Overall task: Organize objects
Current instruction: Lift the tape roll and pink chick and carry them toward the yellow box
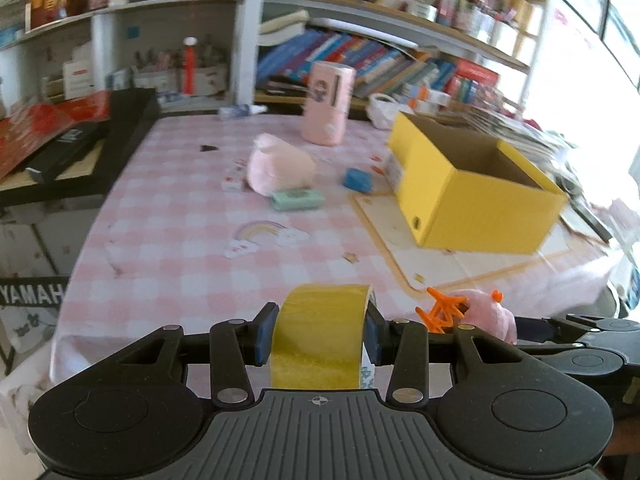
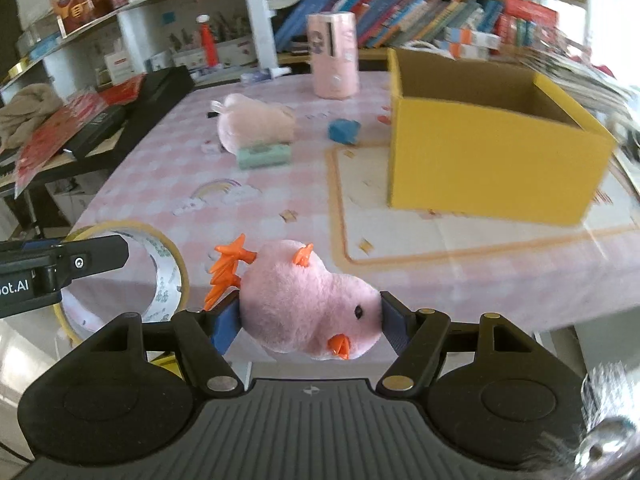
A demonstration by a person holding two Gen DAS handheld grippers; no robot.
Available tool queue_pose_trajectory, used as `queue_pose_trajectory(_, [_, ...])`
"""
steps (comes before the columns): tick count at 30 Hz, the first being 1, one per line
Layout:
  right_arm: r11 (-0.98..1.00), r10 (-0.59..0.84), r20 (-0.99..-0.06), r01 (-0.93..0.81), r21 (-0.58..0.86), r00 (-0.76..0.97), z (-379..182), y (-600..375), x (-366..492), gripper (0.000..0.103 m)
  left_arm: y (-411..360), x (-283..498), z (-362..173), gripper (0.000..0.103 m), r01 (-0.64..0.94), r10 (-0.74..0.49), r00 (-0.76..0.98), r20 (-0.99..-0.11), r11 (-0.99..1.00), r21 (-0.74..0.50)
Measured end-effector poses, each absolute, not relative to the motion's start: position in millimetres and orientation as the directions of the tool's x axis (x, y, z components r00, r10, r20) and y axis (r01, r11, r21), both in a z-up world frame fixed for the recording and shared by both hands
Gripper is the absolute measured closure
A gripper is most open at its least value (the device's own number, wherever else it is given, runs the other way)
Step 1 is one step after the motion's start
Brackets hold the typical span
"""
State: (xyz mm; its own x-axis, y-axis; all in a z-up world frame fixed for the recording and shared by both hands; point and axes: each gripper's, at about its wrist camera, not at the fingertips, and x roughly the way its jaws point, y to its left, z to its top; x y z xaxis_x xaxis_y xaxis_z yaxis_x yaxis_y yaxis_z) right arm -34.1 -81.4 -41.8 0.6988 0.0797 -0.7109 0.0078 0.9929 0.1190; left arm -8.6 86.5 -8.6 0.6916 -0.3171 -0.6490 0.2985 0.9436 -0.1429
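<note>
Our left tongs are clamped across the width of one yellow tape roll and our right tongs squeeze one pink plush chick, both carried above the near edge of the bench, presumably bound for the box. Farther out we count one open yellow box at far right, with one pink plush, one green block, one blue piece and one pink cylinder left of it.
</note>
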Motion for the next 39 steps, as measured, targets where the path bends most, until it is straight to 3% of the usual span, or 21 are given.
queue_pose_trajectory(20, [0.950,-0.104,-0.730,0.285,0.128,0.676,-46.0,-139.3,-89.6,0.035,20.3,-14.1,-9.2,0.062,0.520,-0.473,0.598,-0.647,0.843,-0.135])
queue_pose_trajectory(39, [0.933,-0.147,-0.735,0.338,0.119,0.662,-44.4,-180.9,-79.3,0.035,-21.9,3.4,-9.4,0.062,0.565,-0.505,0.578,-0.641,0.815,-0.132])
